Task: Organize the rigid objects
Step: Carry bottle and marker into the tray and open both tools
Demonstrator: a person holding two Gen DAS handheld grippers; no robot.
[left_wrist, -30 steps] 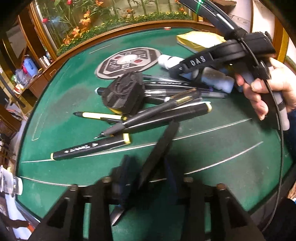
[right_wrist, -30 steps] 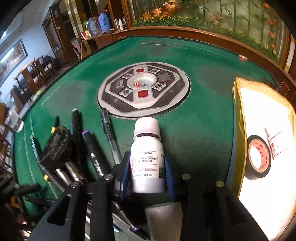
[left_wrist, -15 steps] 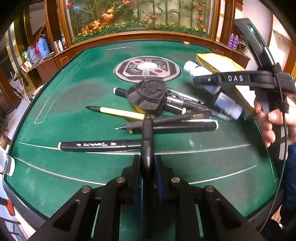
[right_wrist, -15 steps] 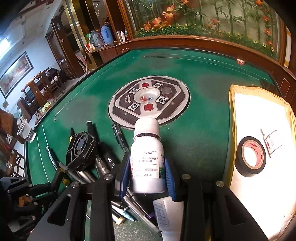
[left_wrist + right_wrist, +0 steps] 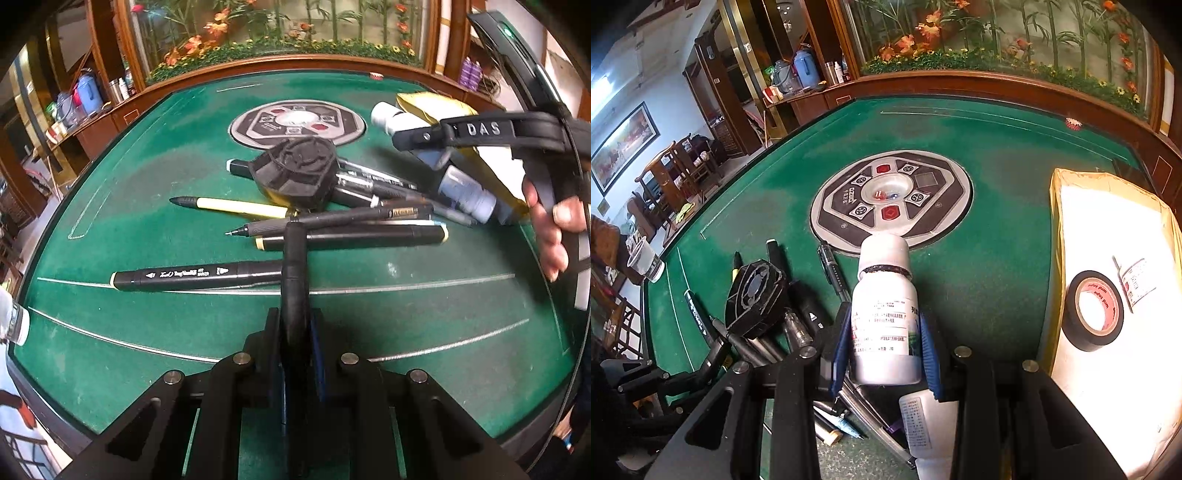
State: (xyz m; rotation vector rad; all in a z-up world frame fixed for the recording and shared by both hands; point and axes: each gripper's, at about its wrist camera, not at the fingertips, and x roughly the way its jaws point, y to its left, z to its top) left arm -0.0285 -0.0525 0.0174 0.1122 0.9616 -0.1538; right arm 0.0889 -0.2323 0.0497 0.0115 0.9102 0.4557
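Covering the table (image 5: 997, 155), worn green felt meets a wooden rim (image 5: 960, 83).

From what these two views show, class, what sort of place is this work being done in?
Probably a mahjong or games room in a home or teahouse. The green felt table has a round dice console at its centre, a wood-framed display of artificial flowers runs behind it, and carved wooden chairs stand nearby.

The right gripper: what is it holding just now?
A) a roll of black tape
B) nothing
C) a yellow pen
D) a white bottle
D: in the right wrist view the right gripper has its blue pads closed on the sides of a white bottle, while the black tape roll lies apart on the white sheet.
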